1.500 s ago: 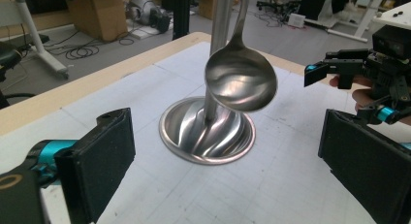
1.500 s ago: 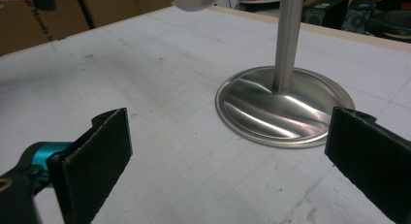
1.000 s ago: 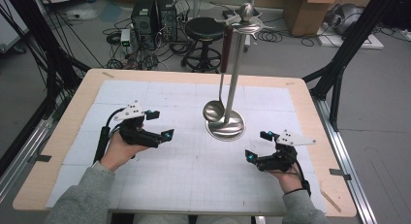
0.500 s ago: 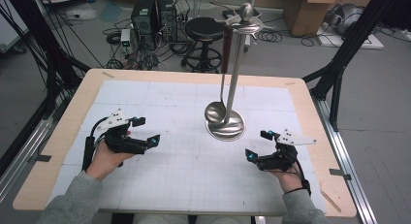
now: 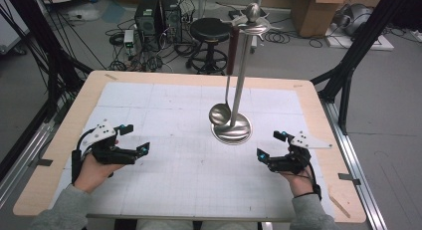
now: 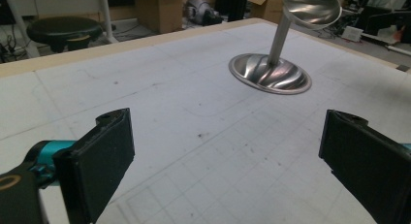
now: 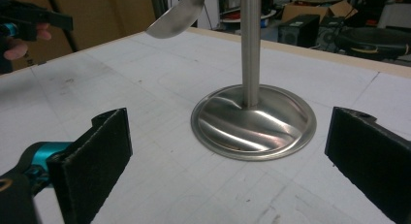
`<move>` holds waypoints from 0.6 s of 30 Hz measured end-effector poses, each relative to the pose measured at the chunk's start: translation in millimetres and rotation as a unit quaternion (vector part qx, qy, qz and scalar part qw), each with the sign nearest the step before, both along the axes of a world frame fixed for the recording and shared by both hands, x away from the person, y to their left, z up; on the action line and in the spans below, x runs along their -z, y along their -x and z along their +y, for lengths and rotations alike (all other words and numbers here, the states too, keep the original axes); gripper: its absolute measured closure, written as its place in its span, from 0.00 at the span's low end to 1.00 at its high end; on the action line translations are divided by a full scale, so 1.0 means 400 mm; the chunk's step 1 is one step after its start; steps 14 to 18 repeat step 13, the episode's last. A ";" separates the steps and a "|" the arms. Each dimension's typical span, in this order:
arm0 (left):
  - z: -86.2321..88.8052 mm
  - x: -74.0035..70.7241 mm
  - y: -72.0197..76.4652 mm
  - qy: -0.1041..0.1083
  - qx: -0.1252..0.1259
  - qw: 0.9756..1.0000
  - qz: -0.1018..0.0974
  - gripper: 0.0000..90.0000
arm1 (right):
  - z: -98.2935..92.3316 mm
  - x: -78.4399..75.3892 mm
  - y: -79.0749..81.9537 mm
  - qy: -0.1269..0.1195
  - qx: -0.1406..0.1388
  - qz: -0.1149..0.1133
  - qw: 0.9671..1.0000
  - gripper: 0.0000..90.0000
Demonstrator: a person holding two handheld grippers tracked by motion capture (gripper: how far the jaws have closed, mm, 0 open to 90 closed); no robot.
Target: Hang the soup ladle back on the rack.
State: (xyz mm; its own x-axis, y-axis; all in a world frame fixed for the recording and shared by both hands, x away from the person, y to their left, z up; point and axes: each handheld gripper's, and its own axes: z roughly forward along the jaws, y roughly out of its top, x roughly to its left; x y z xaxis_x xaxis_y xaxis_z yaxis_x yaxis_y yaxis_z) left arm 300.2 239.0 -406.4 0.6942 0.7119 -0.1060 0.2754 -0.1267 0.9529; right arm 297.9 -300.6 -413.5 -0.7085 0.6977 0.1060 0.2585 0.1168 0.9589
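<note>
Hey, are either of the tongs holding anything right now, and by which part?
Nothing is held. Left tongs and right tongs are both open and empty, apart from the ladle.

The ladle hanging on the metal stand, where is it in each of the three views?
High view: the ladle hangs right of centre, its bowl just above the stand's round base.
Left gripper view: its bowl is at the top right, above the base.
Right gripper view: its bowl is at the top, left of the pole.
Shared landmark: the round base.
</note>
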 end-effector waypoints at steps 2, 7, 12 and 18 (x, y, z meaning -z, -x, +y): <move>0.017 0.006 0.004 -0.001 -0.011 1.000 0.002 0.07 | -0.003 -0.001 0.001 -0.003 0.002 -0.002 1.000 0.02; 0.062 0.016 0.007 0.005 -0.038 0.999 0.007 0.07 | -0.009 -0.001 -0.002 -0.002 0.008 -0.004 1.000 0.02; 0.082 0.017 0.018 0.009 -0.046 0.999 0.007 0.07 | -0.011 -0.002 -0.002 -0.004 0.012 -0.005 1.000 0.02; 0.084 0.018 0.021 0.008 -0.045 0.999 0.007 0.07 | -0.010 -0.002 -0.002 -0.003 0.011 -0.006 1.000 0.02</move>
